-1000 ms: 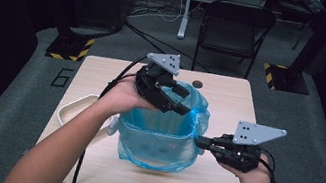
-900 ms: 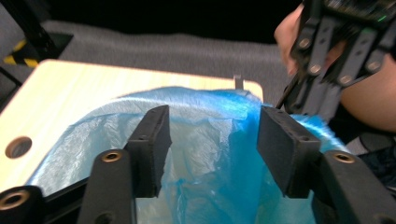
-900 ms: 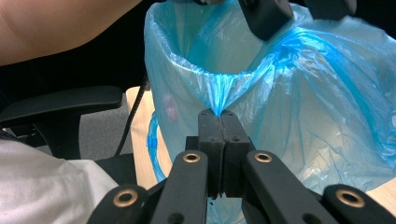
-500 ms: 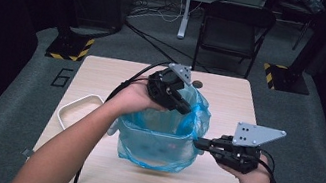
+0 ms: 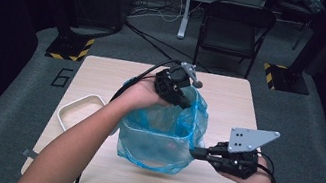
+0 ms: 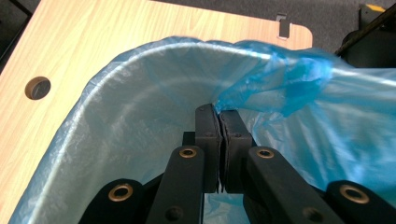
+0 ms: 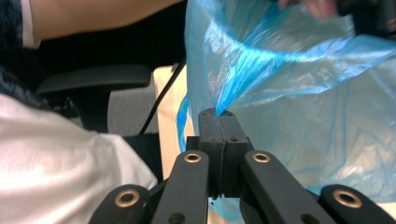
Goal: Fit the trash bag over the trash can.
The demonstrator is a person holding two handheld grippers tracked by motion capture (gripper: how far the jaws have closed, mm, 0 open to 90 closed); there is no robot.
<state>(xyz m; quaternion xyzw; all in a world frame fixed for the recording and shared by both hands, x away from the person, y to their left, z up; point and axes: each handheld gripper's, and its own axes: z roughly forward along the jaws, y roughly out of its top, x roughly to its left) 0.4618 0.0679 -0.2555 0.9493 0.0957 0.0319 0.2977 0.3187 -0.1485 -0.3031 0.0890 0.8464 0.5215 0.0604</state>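
A blue plastic bag (image 5: pixel 163 137) stands open at the middle of the wooden table (image 5: pixel 103 76), draped over a pale bin whose rim (image 6: pixel 140 51) shows through the film. My left gripper (image 5: pixel 184 99) reaches in at the bag's far right rim. Its jaws have just been closing and now pinch a bunched fold of blue film (image 6: pixel 275 79), the gripper (image 6: pixel 218 112) shut. My right gripper (image 5: pixel 193 152) holds the bag's near right side. In its own view the gripper (image 7: pixel 218 113) is shut on a gathered pleat of the bag (image 7: pixel 261 70).
A white tray (image 5: pixel 77 109) lies on the table's left part. A round hole (image 6: pixel 37 87) sits in the tabletop beyond the bag. A black chair (image 5: pixel 232 32) stands behind the table, with cables on the grey floor.
My left gripper has moved right and down onto the bag's far rim and has shut on the film. The right gripper has stayed where it was, still pinching the bag.
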